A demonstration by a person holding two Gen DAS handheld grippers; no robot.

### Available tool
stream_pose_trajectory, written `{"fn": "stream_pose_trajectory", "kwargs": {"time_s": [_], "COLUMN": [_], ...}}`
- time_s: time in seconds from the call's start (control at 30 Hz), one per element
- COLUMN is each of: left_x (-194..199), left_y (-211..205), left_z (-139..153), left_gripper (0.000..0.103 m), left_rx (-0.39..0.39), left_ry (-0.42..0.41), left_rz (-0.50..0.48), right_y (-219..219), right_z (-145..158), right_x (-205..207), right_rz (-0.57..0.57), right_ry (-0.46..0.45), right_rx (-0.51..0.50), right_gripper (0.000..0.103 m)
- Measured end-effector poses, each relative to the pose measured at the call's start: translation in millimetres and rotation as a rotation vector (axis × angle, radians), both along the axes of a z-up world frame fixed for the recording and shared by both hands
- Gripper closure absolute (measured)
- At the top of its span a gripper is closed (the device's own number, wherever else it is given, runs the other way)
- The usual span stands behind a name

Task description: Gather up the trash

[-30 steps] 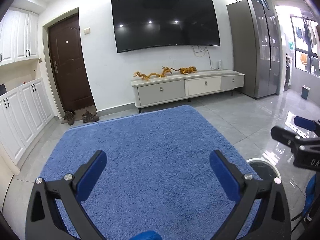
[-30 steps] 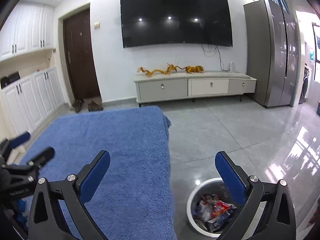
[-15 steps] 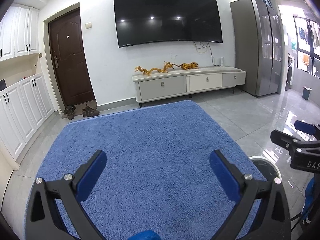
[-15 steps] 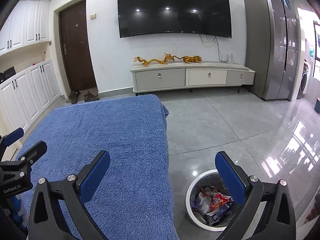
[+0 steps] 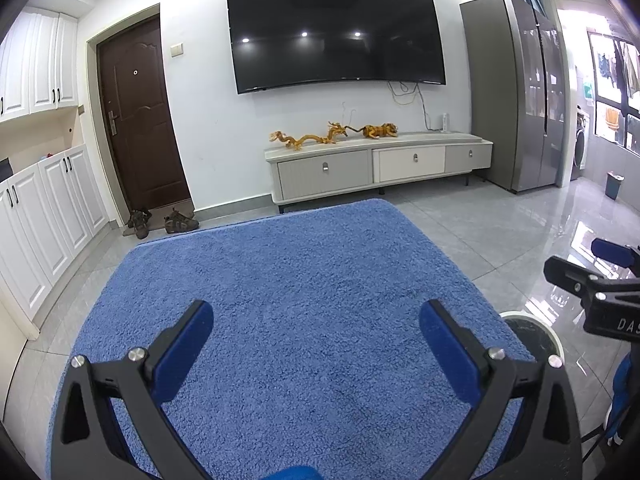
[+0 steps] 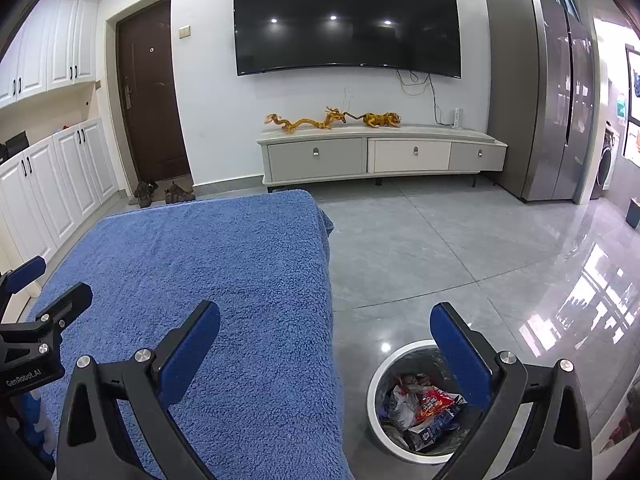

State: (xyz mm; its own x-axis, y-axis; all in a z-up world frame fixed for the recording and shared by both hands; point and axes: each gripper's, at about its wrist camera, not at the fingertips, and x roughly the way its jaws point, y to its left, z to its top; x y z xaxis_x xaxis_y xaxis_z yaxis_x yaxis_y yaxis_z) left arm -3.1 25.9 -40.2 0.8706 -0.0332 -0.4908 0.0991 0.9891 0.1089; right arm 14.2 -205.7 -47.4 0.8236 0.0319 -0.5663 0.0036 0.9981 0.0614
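A round white trash bin [image 6: 384,432] stands on the grey floor right of a table draped in blue fleece cloth [image 6: 224,280]. Crumpled wrappers [image 6: 420,404] lie inside it. My right gripper [image 6: 326,348] is open and empty, above the cloth's right edge and the bin. My left gripper [image 5: 316,344] is open and empty over the blue cloth [image 5: 288,280]. The bin's rim [image 5: 548,332] shows at the right in the left wrist view, past the right gripper [image 5: 592,280]. The left gripper [image 6: 40,300] shows at the left in the right wrist view. No loose trash shows on the cloth.
A TV cabinet [image 6: 380,156] with gold dragon figures [image 6: 308,120] stands at the far wall under a wall TV [image 6: 348,20]. A grey fridge [image 6: 548,100] is at the right, white cupboards [image 6: 48,184] at the left, shoes [image 6: 164,192] by the brown door.
Both cameras have tilted or risen a little, so the room sits lower in view. Both grippers stay open and empty.
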Motion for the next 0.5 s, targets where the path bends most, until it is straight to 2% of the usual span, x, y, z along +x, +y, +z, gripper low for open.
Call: {"fn": "stream_pose_trajectory", "kwargs": {"time_s": [0.5], "left_x": [3.6], "left_y": [-1.4], "left_z": [-2.1], "left_gripper": [0.0], "left_rx": [0.013], "left_ry": [0.002], "left_rz": [0.0], "right_y": [-1.1], "right_z": [3.5], "right_x": [-5.2], "right_rz": [-0.019], "right_ry": [-0.018], "right_rx": [-0.017], "right_gripper": [0.0]}}
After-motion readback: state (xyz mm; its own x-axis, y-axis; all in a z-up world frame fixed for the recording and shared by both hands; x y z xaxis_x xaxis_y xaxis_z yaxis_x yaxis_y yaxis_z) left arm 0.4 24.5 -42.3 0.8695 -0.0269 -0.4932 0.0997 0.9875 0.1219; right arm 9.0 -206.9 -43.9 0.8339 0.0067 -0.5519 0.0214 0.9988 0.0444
